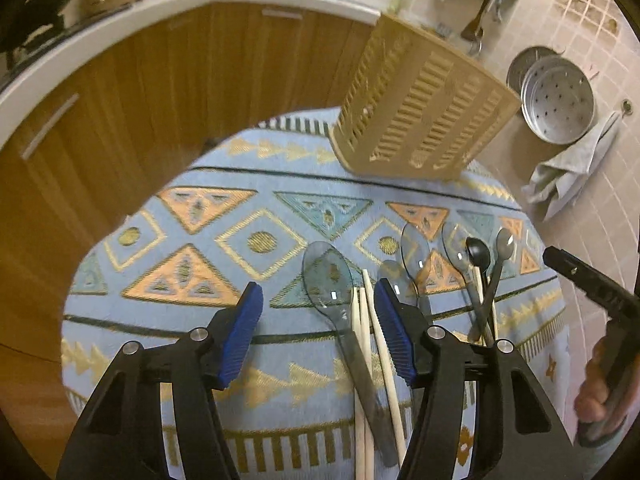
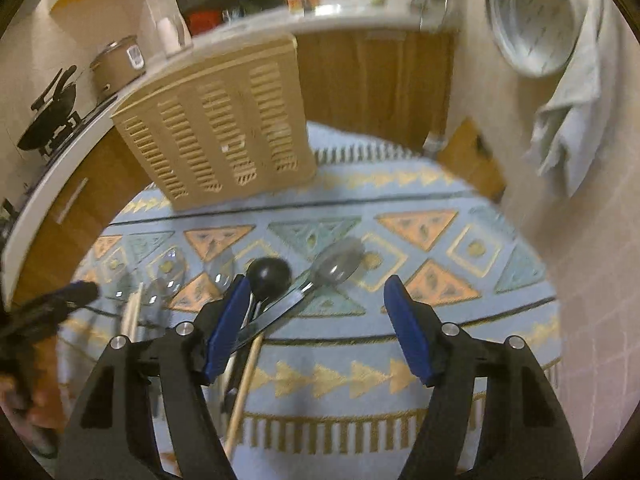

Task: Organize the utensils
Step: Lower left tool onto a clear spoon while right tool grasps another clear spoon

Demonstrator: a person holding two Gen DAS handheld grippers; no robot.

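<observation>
A beige slotted utensil basket [image 1: 416, 112] stands at the far side of the patterned blue tablecloth [image 1: 224, 216]; it also shows in the right wrist view [image 2: 216, 120]. Several clear and grey plastic spoons [image 1: 328, 276], a black spoon [image 1: 478, 254] and pale chopsticks [image 1: 380, 344] lie on the cloth. My left gripper [image 1: 318, 300] is open and empty, with a large blue-grey spoon and chopsticks between its fingers. My right gripper [image 2: 316, 300] is open and empty above the cloth, the black spoon [image 2: 268, 274] and a grey spoon [image 2: 336, 266] lying near its left finger.
Wooden cabinets [image 1: 120, 92] under a white counter curve behind the table. A metal steamer pan [image 1: 556, 100] and a grey cloth [image 1: 568, 168] sit against the tiled wall at right. The other gripper [image 1: 592, 284] shows at the left view's right edge.
</observation>
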